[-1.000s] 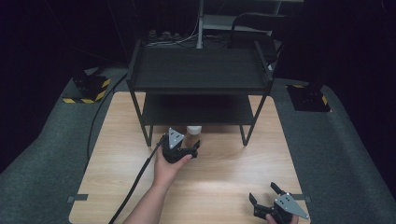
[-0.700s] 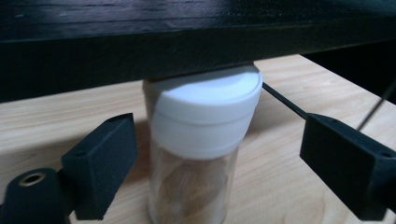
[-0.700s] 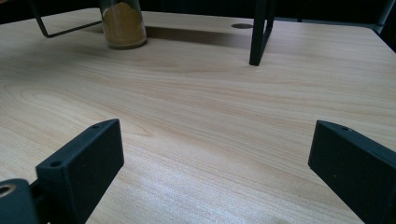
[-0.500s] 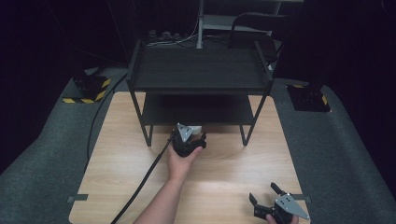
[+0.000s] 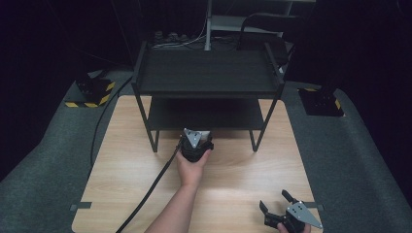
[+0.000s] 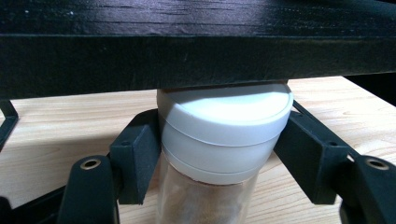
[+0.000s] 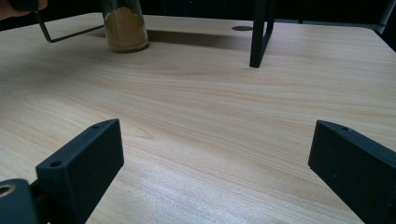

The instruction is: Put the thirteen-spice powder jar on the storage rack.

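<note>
Surface: pale wooden table (image 5: 121, 160) with dark grey floor around it, a black two-tier shelf (image 5: 206, 73) standing at its far half.
Right gripper (image 5: 278, 206): nearest the person, well short of the shelf, jaws spread wide and empty over bare wood, where it was a second before.
Left gripper (image 5: 196, 141): had moved forward to the shelf's front edge; jaws closed against both sides of the spice jar (image 6: 219, 154).
Jar: white cap (image 6: 224, 123) just under the lower board's edge.
Right gripper view: jar's brown powder (image 7: 123, 28) and base seemingly on the table beside a shelf leg (image 7: 261, 32).
</note>
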